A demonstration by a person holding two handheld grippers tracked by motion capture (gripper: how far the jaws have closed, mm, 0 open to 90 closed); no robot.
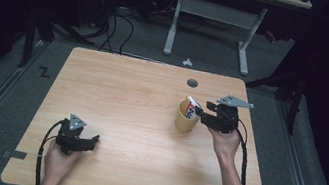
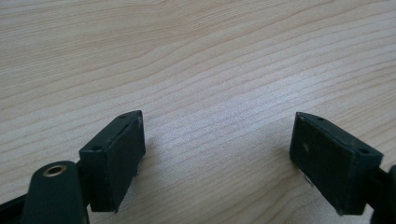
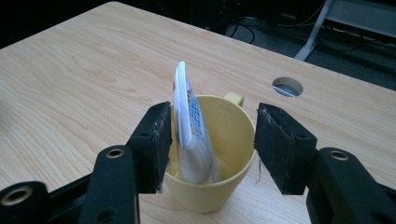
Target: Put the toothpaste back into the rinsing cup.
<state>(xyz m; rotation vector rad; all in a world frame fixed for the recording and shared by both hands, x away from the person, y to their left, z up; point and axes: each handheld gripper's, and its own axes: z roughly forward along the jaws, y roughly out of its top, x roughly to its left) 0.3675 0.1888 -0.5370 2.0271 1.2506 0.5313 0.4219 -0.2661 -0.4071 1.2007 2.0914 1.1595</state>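
The right claw [image 3: 209,140] stands over a yellow mug [image 3: 219,154] on the wooden worktop [image 3: 70,79], its jaws apart at nine and three o'clock. A white tube [image 3: 189,126] leans upright inside the mug, just beside the nine o'clock jaw. A round hole [image 3: 287,87] lies at one o'clock.

Lying across the middle of the frame: a light wooden table [image 1: 125,101] with a round cable hole [image 1: 192,83] near its far edge. Standing beyond it at the upper centre: a white-legged desk [image 1: 213,14] on grey carpet [image 1: 146,39]. Trailing at the upper left, in deep shadow: black cables [image 1: 113,23].
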